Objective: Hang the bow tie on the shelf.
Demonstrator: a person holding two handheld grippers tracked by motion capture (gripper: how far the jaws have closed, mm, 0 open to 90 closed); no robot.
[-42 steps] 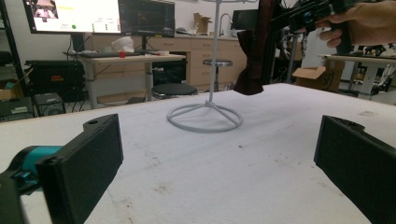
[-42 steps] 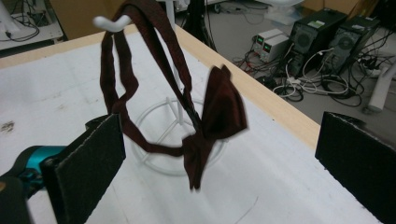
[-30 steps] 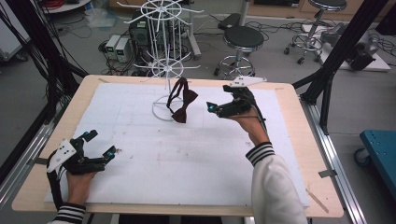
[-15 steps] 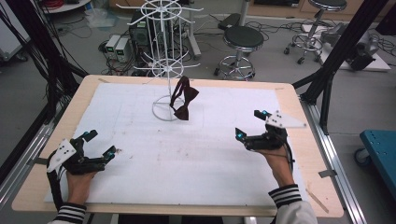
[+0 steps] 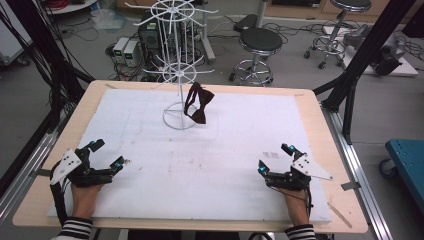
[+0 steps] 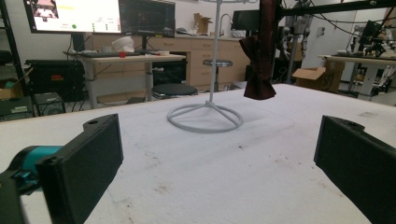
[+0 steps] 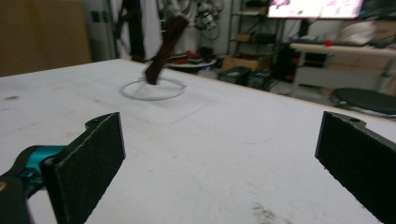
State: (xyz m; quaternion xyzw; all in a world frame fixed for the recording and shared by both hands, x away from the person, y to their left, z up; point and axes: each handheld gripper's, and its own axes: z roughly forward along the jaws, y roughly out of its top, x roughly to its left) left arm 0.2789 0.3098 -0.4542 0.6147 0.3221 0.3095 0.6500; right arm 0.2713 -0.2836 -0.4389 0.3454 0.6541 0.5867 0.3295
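1. The bow tie (image 5: 198,104) is dark red and hangs from a lower arm of the white wire rack (image 5: 176,60). It dangles over the right side of the rack's round base ring, near the far middle of the worktop (image 5: 210,165).
2. In the left gripper view the bow tie (image 6: 259,56) hangs to the right of the rack's thin upright post, and its lower end is clear of the white surface.
3. In the right gripper view the bow tie (image 7: 163,46) hangs slanted above the base ring, blurred and far off.
4. The left gripper (image 5: 107,157) rests at the near left of the worktop, held by a hand in a striped sleeve. Its jaws stand wide apart with nothing between them.
5. The right gripper (image 5: 274,161) rests at the near right of the worktop, also held by a hand in a striped cuff. Its jaws are likewise spread wide and hold nothing.
6. Both grippers are well apart from the rack and from each other.
7. The worktop has a white cover with faint marks and a bare wooden edge around it.
8. Beyond the worktop stand a round black stool (image 5: 260,42) and loose cables on the floor.
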